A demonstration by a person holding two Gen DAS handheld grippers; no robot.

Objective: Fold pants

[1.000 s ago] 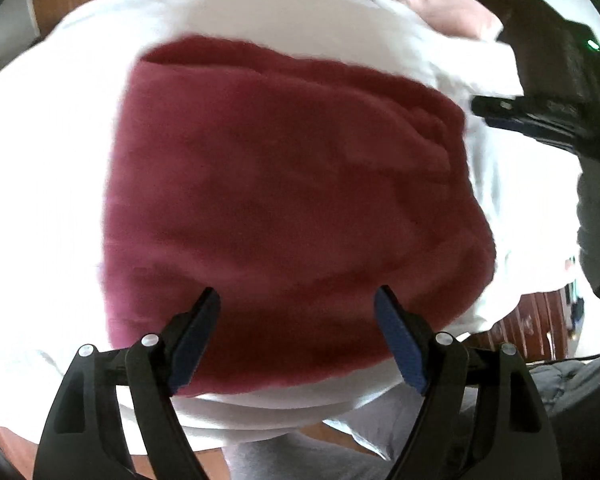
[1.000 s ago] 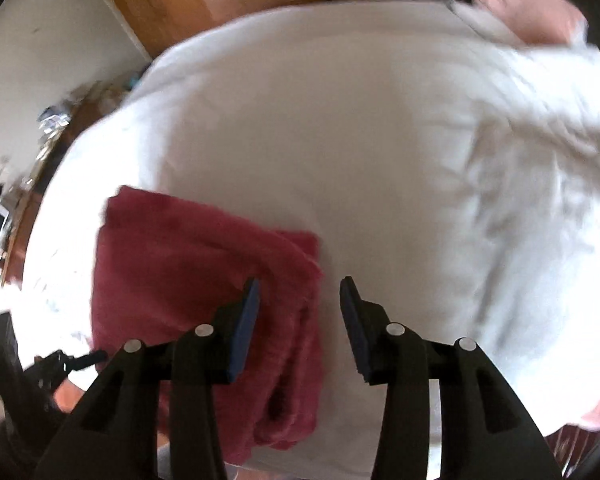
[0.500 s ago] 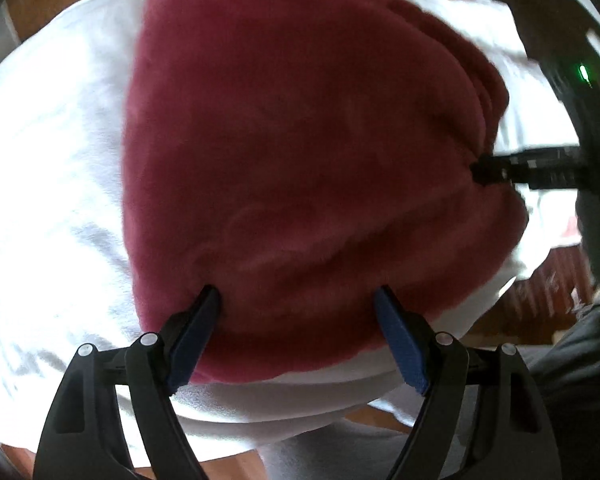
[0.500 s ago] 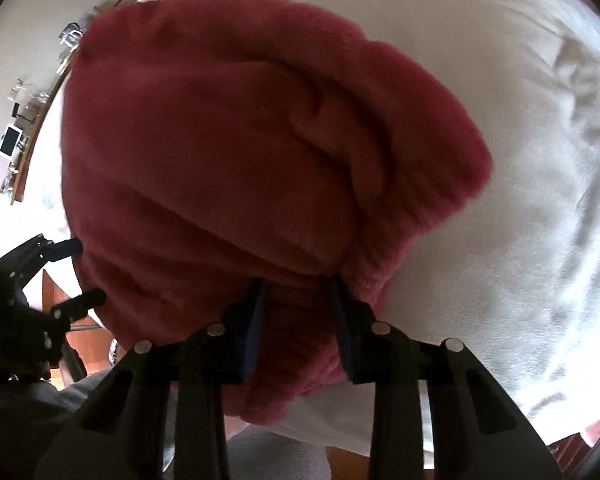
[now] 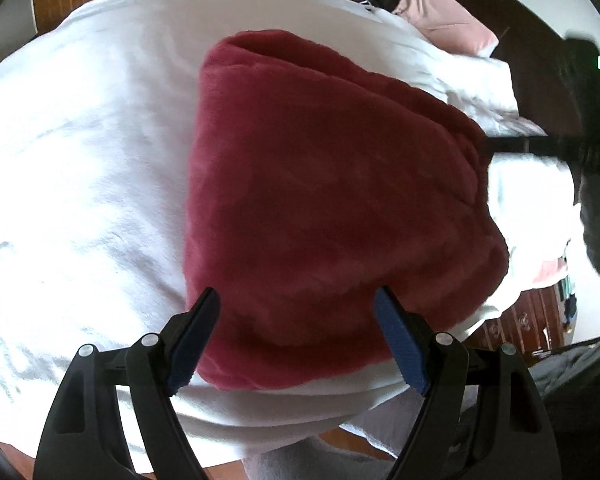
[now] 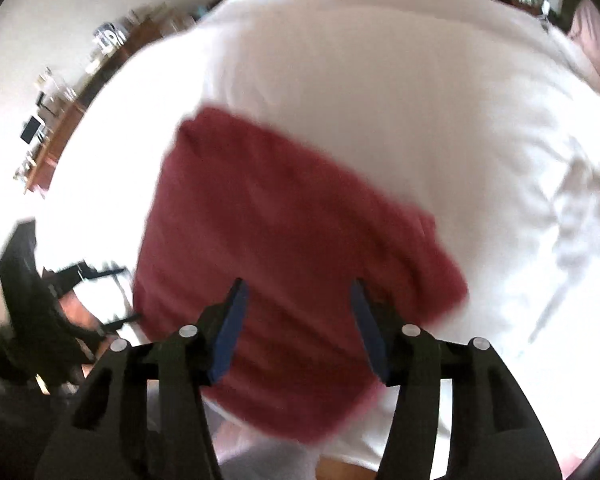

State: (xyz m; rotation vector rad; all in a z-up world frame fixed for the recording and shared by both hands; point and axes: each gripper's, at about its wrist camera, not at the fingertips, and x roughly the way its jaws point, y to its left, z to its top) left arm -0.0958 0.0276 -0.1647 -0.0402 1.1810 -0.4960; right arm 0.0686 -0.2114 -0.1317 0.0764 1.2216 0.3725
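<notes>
Dark red fleece pants lie folded into a thick block on the white bed cover, close to its near edge. My left gripper hangs open just above the block's near edge, and its blue pads stand clear of the cloth. The right gripper hovers over the near part of the pants. Its jaws are opening, with the cloth below them and not pinched. Seen from the left wrist, the right gripper is a black bar at the block's right side. The right wrist view is blurred.
A pink pillow lies at the far right of the bed. A wooden shelf with small items runs along the wall. Wooden floor and a person's grey trouser leg show below the bed's near edge.
Half a second ago the right gripper pinched a raised fold of the pants. It has let go and drawn back, and the pants have dropped flat. The left gripper shifted sideways over them, still open.
</notes>
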